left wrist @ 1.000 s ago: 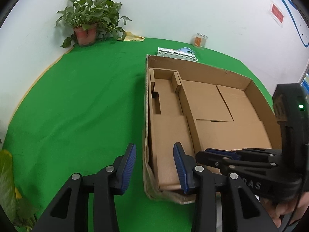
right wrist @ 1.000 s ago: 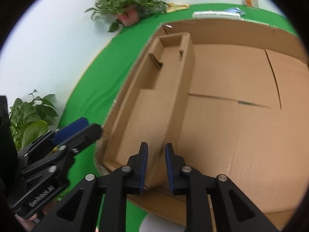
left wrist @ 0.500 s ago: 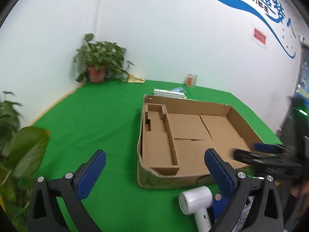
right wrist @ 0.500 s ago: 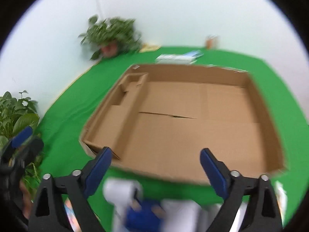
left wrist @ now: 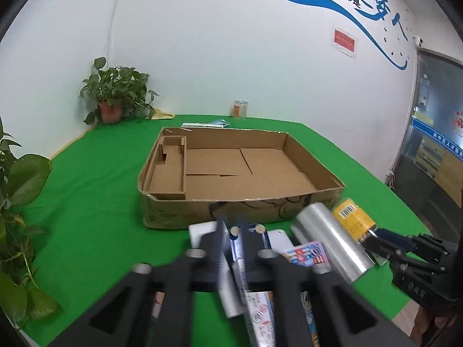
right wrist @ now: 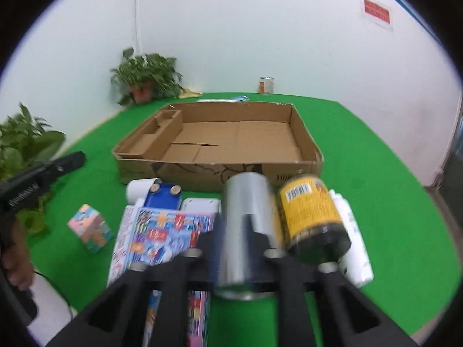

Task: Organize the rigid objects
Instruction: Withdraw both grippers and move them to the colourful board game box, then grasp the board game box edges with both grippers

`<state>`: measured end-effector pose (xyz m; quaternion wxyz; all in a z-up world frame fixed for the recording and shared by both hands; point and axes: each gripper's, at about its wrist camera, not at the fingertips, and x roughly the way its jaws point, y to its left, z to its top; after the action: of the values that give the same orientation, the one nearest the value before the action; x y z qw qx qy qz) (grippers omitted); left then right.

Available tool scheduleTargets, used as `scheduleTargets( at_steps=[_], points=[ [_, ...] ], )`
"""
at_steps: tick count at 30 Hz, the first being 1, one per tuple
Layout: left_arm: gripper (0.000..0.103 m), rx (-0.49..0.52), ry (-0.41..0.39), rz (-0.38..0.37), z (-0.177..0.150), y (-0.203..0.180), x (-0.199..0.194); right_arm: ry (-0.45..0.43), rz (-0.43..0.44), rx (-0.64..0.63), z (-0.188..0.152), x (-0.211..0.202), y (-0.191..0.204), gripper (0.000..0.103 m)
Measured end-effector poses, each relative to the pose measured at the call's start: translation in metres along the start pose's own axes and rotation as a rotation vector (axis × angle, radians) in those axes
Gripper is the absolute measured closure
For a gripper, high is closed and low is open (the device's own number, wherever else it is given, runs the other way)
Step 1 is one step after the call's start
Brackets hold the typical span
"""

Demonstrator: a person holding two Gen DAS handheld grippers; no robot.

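Observation:
An empty cardboard tray [left wrist: 240, 205] [right wrist: 220, 170] with a divided left section lies on the green table. In front of it lies a pile: a silver can [right wrist: 246, 202] [left wrist: 330, 237], a yellow-labelled can [right wrist: 312, 211] [left wrist: 353, 217], a colourful flat box [right wrist: 162, 231], a blue box [right wrist: 163, 196] and a white bottle [right wrist: 353, 243]. My left gripper [left wrist: 235, 240] has its jaws close around the upright edge of a slim patterned box [left wrist: 257, 312]. My right gripper [right wrist: 246, 237] straddles the silver can. Motion blur hides both contacts.
A small pastel cube box [right wrist: 89, 228] lies left of the pile. Potted plants stand at the far left corner [left wrist: 113, 98] and near left edge [left wrist: 17, 190]. A glass jar [left wrist: 240, 108] and flat packets [left wrist: 202, 124] sit behind the tray. A white wall backs the table.
Both grippers pulled back from the tray to the pile in front of it. Their jaws, wide open half a second ago, have narrowed, the left around the slim box, the right around the silver can.

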<state>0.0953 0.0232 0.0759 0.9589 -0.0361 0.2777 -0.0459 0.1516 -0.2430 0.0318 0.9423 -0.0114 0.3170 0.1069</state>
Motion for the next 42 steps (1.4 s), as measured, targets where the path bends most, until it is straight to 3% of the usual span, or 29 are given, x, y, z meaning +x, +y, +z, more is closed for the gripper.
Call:
scheduleTargets(
  at_steps=[1, 2, 3, 11, 15, 19, 24, 26, 28, 38, 42],
  points=[
    [0.004, -0.007, 0.015, -0.003, -0.004, -0.005, -0.002, -0.007, 0.029, 0.009, -0.004, -0.003, -0.003, 0.0],
    [0.005, -0.029, 0.006, -0.012, -0.01, -0.007, -0.003, -0.02, 0.072, 0.018, -0.01, -0.008, -0.006, 0.001],
    [0.0, -0.047, 0.018, -0.03, -0.017, -0.008, -0.001, -0.02, 0.092, 0.017, -0.017, -0.012, -0.007, 0.001],
    [0.001, -0.134, 0.224, -0.141, -0.059, -0.002, 0.03, 0.134, 0.365, 0.02, -0.06, 0.004, 0.003, 0.001],
    [0.001, -0.193, 0.355, -0.207, -0.081, 0.003, 0.055, 0.204, 0.411, 0.016, -0.072, 0.015, 0.017, 0.001],
    [0.002, -0.276, 0.44, -0.327, -0.098, 0.011, 0.072, 0.245, 0.403, 0.022, -0.074, 0.031, 0.027, 0.001],
    [0.013, -0.275, 0.493, -0.351, -0.111, 0.007, 0.09, 0.281, 0.397, -0.009, -0.073, 0.045, 0.043, 0.009],
    [0.019, -0.279, 0.53, -0.353, -0.115, 0.002, 0.099, 0.287, 0.329, -0.059, -0.075, 0.05, 0.053, 0.015],
    [0.026, -0.283, 0.576, -0.374, -0.12, -0.002, 0.11, 0.292, 0.315, -0.062, -0.076, 0.051, 0.053, 0.015],
    [0.026, -0.272, 0.565, -0.358, -0.125, -0.005, 0.114, 0.359, 0.353, 0.042, -0.077, 0.069, 0.048, 0.008],
    [0.027, -0.267, 0.56, -0.361, -0.12, -0.008, 0.108, 0.359, 0.337, 0.028, -0.078, 0.068, 0.051, 0.008]
  ],
)
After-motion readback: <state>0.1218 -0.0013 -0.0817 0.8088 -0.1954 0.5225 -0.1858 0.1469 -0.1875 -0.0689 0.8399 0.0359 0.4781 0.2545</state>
